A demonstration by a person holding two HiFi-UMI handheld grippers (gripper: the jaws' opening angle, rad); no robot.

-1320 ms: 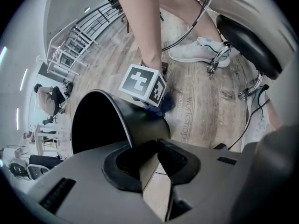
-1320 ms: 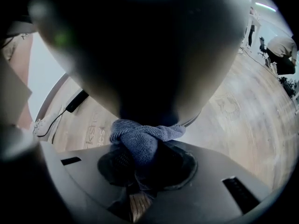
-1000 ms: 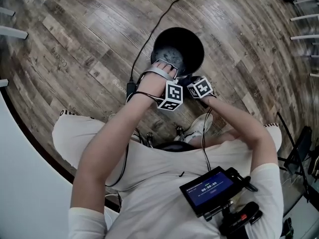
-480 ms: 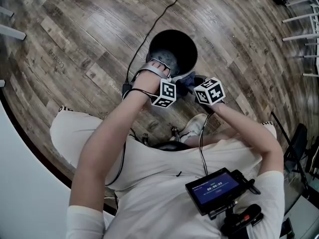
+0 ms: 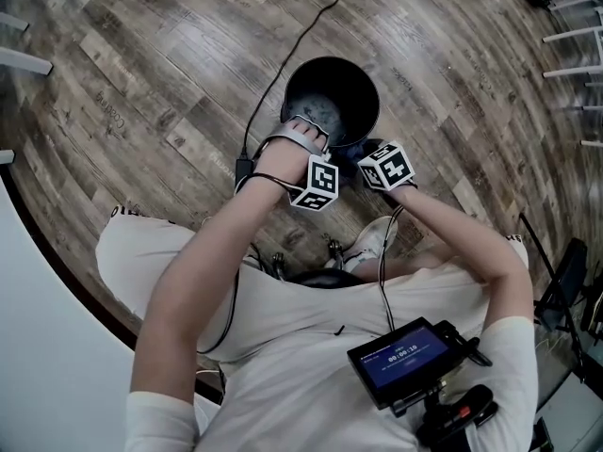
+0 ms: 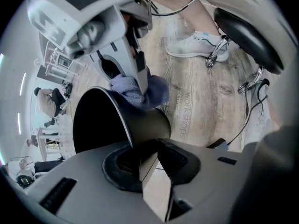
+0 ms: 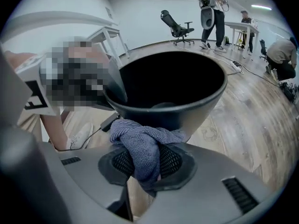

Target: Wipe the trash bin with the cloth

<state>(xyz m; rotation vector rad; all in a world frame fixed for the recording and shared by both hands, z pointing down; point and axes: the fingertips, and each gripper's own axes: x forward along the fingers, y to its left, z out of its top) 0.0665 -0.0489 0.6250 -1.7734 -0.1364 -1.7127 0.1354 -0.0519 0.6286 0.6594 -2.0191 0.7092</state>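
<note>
The black trash bin point(image 5: 332, 97) stands on the wooden floor in front of the person. My left gripper point(image 5: 306, 137) is at its near rim. In the left gripper view the rim point(image 6: 122, 120) runs between the jaws of the left gripper point(image 6: 149, 155), which have just been closing and now clamp the bin's wall. My right gripper point(image 5: 369, 158) is shut on a blue-grey cloth point(image 7: 142, 143). The bunched cloth lies against the bin's outer wall point(image 7: 191, 108), just under the rim. The cloth point(image 6: 140, 90) also shows from the left gripper view, beside the bin.
A black cable point(image 5: 301, 40) runs across the floor past the bin. The person's white shoe point(image 5: 372, 238) and a stool's base are close behind the bin. White furniture legs point(image 5: 575, 36) stand at the far right. An office chair point(image 7: 177, 27) and people stand far off.
The right gripper has lifted a little with the cloth along the bin's near wall. The left gripper has stayed at the rim.
</note>
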